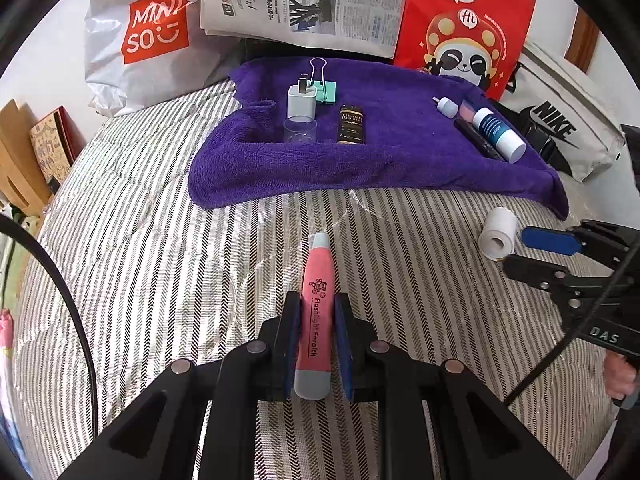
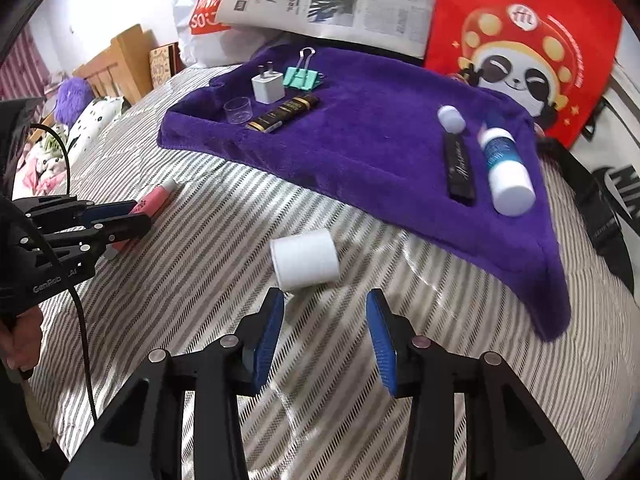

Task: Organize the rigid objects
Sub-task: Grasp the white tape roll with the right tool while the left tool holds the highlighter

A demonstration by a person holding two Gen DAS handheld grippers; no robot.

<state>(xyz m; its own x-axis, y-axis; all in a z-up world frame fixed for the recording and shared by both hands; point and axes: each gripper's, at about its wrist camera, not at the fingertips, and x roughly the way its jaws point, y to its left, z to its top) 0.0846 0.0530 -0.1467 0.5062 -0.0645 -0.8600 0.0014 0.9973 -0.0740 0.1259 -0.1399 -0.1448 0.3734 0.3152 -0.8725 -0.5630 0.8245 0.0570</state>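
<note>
My left gripper is shut on a pink flashlight pen with grey ends, low over the striped bedspread; the pen also shows in the right wrist view. My right gripper is open and empty, just short of a white tape roll lying on its side; the roll also shows in the left wrist view. On the purple towel lie a white plug, a green binder clip, a clear cup, a dark tube, a blue-white bottle, a black tube and a small white bottle.
A MINISO bag, a newspaper and a red panda bag stand behind the towel. A grey Nike bag lies at the right. Wooden bed parts and a book are at the left edge.
</note>
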